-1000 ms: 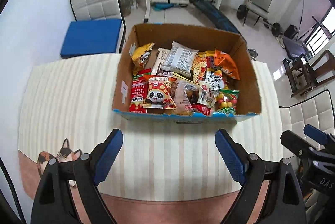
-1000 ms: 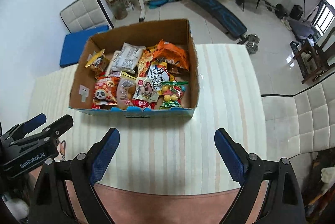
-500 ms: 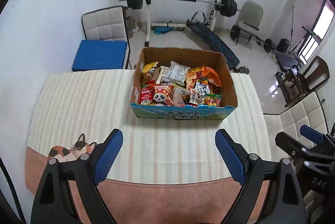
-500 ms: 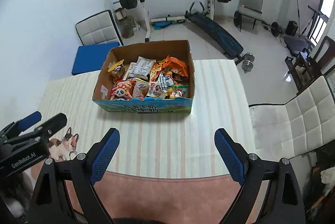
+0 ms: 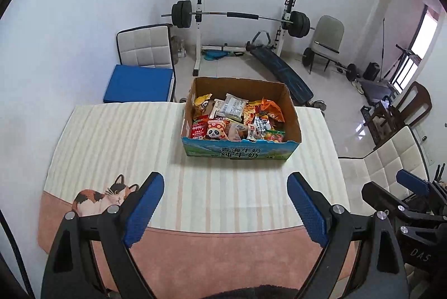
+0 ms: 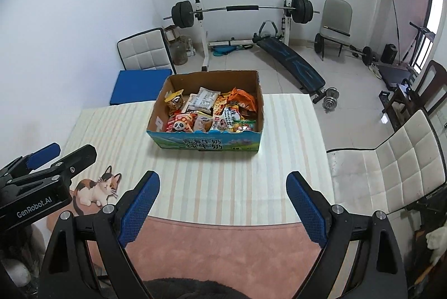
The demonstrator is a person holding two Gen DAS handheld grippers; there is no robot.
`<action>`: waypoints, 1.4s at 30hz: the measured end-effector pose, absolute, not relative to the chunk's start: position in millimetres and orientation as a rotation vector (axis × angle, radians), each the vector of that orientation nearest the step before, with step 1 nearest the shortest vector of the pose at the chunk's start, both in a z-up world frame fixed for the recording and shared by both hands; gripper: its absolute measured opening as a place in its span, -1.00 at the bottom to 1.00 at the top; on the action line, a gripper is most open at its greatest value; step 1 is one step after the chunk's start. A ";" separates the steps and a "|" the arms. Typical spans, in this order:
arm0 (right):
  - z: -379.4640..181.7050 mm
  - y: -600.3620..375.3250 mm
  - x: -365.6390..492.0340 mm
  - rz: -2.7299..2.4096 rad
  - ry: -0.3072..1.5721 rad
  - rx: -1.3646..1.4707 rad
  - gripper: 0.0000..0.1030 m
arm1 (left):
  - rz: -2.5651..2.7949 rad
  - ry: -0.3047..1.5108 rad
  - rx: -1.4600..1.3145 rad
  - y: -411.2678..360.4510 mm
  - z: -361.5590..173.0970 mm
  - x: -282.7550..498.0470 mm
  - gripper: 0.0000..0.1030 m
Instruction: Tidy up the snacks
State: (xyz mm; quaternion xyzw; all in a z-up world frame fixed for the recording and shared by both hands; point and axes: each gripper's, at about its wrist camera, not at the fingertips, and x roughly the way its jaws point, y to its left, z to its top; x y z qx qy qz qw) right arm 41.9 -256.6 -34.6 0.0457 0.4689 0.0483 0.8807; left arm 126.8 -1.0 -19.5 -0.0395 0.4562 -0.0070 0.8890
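The brown cardboard box (image 5: 241, 114) has a blue-green printed front; the cream-striped tablecloth (image 5: 111, 137) shows a calico cat picture (image 5: 103, 197) at eight o'clock.

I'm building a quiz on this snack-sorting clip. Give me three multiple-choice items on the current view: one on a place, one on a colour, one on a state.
1. Where are the snack packets?
A. Spread over the table
B. Inside the cardboard box
C. On the blue cushion

2. What colour are the pads on the gripper fingers?
A. Blue
B. Red
C. Green

3. How does the left gripper stand?
A. Shut on a packet
B. Shut on nothing
C. Open, holding nothing

Answers:
1 B: the packets all lie within the box walls, and the striped table around it is bare.
2 A: both pads in each wrist view are blue.
3 C: its fingers stand wide apart with only table between them.
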 end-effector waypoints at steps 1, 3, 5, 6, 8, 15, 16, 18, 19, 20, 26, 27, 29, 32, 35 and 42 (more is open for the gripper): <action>-33.1 -255.9 38.7 0.100 0.976 0.093 0.83 | -0.012 0.945 -0.078 -0.5 -18.6 124.2 0.75; -31.8 -254.5 34.6 0.096 0.977 0.087 0.83 | -0.004 0.944 -0.081 0.3 -19.5 122.1 0.75; -31.9 -253.4 32.1 0.095 0.980 0.087 0.83 | 0.002 0.946 -0.084 3.1 -21.1 121.1 0.75; -32.7 -253.3 31.7 0.093 0.982 0.087 0.83 | 0.005 0.948 -0.087 4.6 -22.2 120.8 0.75; -35.0 -253.1 34.2 0.087 0.978 0.092 0.93 | 0.003 0.951 -0.089 6.4 -25.1 121.1 0.75; -39.3 -254.0 47.2 0.028 0.947 0.086 0.95 | 0.006 0.929 -0.063 5.7 -34.5 131.7 0.98; -39.8 -255.1 50.1 0.019 0.944 0.089 0.96 | 0.009 0.927 -0.058 5.4 -36.6 135.1 0.98; -40.3 -257.5 55.5 0.005 0.936 0.092 0.96 | 0.015 0.923 -0.053 5.4 -39.8 141.7 0.98; -41.1 -257.7 58.2 0.000 0.933 0.090 0.96 | 0.015 0.925 -0.049 5.3 -41.6 146.0 0.98; -41.8 -258.0 61.3 -0.005 0.933 0.089 0.96 | 0.016 0.924 -0.047 5.0 -42.6 148.9 0.98; -47.8 -258.1 85.6 -0.026 0.922 0.075 0.97 | 0.035 0.904 -0.035 5.3 -46.9 170.0 0.98; -48.6 -258.5 89.9 -0.028 0.918 0.072 0.97 | 0.039 0.900 -0.028 4.4 -47.5 174.0 0.98; -50.0 -259.6 98.2 -0.034 0.913 0.066 0.97 | 0.040 0.895 -0.022 2.6 -48.4 179.4 0.98; -52.8 -261.8 110.2 -0.042 0.905 0.059 0.97 | 0.048 0.892 -0.007 -1.1 -51.9 190.7 0.98; -56.4 -263.4 122.6 -0.049 0.900 0.047 0.97 | 0.056 0.886 -0.001 -4.0 -56.4 199.1 0.98; -67.6 -268.6 143.1 -0.070 0.908 0.037 0.97 | 0.064 0.897 -0.005 -8.1 -65.8 213.8 0.98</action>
